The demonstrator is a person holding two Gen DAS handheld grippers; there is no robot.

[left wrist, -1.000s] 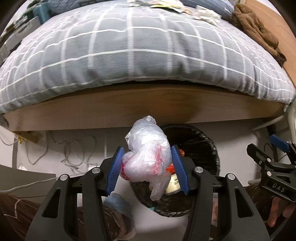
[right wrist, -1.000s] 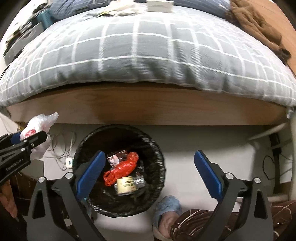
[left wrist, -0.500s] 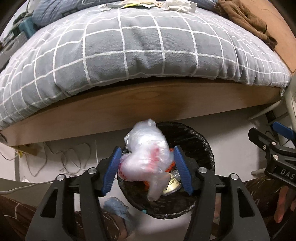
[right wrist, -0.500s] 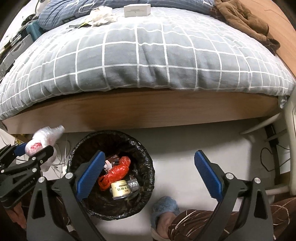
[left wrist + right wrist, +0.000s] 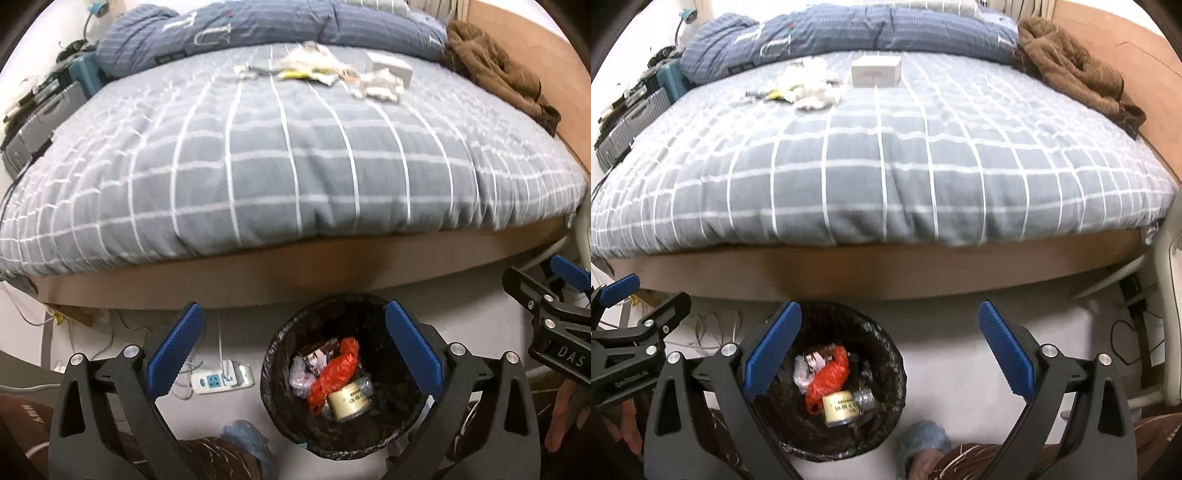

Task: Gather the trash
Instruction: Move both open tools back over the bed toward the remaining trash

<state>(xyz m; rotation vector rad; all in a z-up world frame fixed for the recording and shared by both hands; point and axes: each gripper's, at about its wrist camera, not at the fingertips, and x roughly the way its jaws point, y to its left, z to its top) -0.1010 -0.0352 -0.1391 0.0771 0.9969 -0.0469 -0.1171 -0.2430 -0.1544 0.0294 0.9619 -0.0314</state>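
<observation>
A black-lined trash bin (image 5: 280,373) (image 5: 894,373) stands on the floor by the bed, holding a clear plastic bag (image 5: 300,374) (image 5: 801,373), a red wrapper (image 5: 334,373) and a small jar (image 5: 349,398). My left gripper (image 5: 293,347) is open and empty above the bin. My right gripper (image 5: 888,349) is open and empty, just right of the bin. Crumpled tissues and wrappers (image 5: 314,70) (image 5: 809,88) and a white box (image 5: 875,72) (image 5: 391,68) lie far back on the grey checked duvet (image 5: 280,155).
A brown garment (image 5: 1071,70) lies at the bed's right edge. A blue pillow (image 5: 849,33) is at the head. A power strip (image 5: 221,380) and cables lie on the floor left of the bin. A foot in a blue slipper (image 5: 923,441) is near the bin.
My left gripper opened and let go of the clear plastic bag, which now lies in the bin. Both grippers rose and tilted up, showing more of the bed top.
</observation>
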